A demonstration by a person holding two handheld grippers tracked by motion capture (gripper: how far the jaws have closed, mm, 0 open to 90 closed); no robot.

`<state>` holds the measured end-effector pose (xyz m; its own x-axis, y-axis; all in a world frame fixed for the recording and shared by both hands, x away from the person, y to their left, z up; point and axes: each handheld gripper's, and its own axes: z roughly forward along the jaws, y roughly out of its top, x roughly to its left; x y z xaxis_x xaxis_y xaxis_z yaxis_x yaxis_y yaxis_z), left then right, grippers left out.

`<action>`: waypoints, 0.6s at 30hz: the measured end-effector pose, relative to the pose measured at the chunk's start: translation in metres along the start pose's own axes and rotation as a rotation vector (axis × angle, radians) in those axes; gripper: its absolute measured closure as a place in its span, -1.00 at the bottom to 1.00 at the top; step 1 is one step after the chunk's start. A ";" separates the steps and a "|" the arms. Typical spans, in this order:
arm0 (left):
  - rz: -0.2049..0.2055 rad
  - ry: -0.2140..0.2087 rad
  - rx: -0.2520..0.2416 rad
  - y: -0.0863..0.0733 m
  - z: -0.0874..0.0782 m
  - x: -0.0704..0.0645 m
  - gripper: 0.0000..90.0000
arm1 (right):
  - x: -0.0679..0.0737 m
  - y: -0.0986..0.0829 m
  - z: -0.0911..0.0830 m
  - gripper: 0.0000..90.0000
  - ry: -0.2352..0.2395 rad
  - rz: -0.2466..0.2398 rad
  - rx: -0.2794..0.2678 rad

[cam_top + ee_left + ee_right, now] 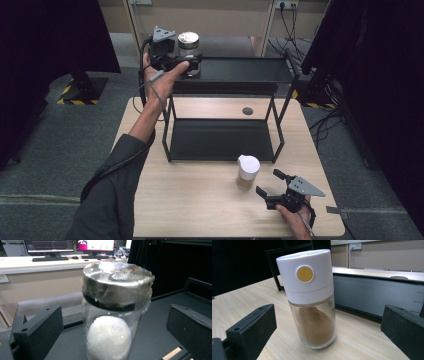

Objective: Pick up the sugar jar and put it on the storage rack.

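While your left gripper stands with its jaws apart on either side of the glass jar on the rack's top shelf, hold it level and centred before you do anything more: the jar sits between the jaws without either one touching it, so a skewed close would likely tip it. It rests near the shelf's left end, close to the raised rim, which leaves little slack on that side; the open room lies to the right along the shelf. Your right gripper is also spread wide, low over the table, facing the white-capped spice shaker just ahead of it and apart from it. The shaker stands upright just in front of the lower shelf, with bare tabletop nearer you.
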<state>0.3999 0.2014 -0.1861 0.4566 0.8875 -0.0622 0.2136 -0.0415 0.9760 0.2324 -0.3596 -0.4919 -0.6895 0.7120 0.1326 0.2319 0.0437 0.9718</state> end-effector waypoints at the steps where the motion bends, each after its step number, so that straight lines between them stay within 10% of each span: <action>1: 0.002 -0.006 -0.002 -0.001 -0.001 0.001 -0.99 | 0.000 0.000 0.000 -0.99 -0.001 0.002 0.000; 18: 0.033 -0.084 -0.031 -0.022 -0.023 0.000 -0.99 | 0.000 0.000 0.000 -0.99 -0.001 0.002 -0.001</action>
<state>0.3755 0.2130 -0.2027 0.5335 0.8445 -0.0463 0.1715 -0.0545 0.9837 0.2323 -0.3596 -0.4920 -0.6885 0.7128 0.1339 0.2326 0.0421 0.9717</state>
